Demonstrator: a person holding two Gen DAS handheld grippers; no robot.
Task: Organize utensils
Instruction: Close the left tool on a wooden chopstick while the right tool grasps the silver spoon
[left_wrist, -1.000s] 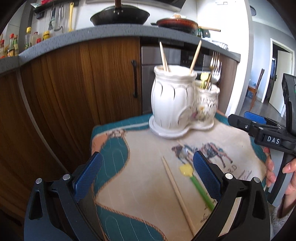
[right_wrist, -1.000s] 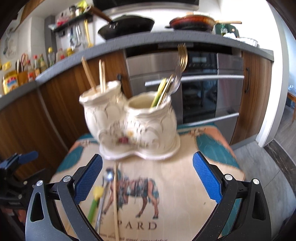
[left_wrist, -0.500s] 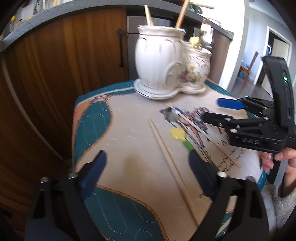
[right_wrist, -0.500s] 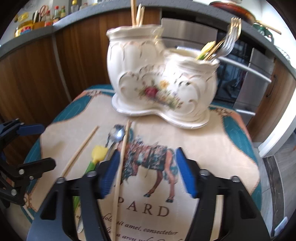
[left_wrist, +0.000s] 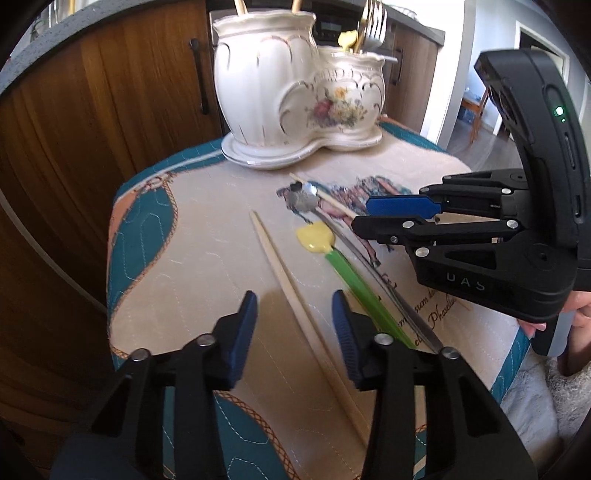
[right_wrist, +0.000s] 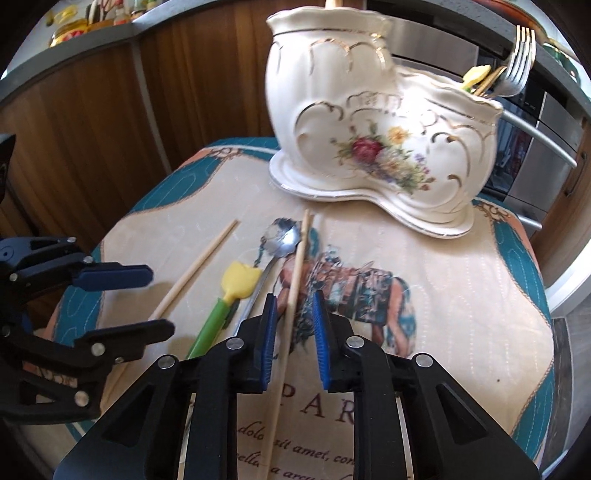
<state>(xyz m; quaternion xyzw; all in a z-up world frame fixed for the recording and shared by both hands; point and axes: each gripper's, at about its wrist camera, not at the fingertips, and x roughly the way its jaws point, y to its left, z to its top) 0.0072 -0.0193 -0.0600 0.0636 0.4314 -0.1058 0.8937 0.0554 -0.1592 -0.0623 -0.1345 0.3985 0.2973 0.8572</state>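
Observation:
A white two-pot ceramic holder (left_wrist: 299, 88) (right_wrist: 373, 140) stands at the far end of the mat, with chopsticks in the tall pot and forks in the low one. On the mat lie two wooden chopsticks, a metal spoon (right_wrist: 280, 240) and a yellow-headed green utensil (left_wrist: 332, 254) (right_wrist: 225, 302). My left gripper (left_wrist: 293, 306) is open and straddles the left chopstick (left_wrist: 291, 291). My right gripper (right_wrist: 293, 306) is partly closed around the right chopstick (right_wrist: 295, 280), its pads a little apart from it.
The mat (right_wrist: 461, 280) covers a small table with edges close on all sides. Wooden cabinets (left_wrist: 110, 92) and a steel oven (right_wrist: 535, 147) stand behind. The two grippers are close to each other over the mat.
Both grippers have dropped toward the mat and moved forward. Both have narrowed their jaws, each now around one chopstick.

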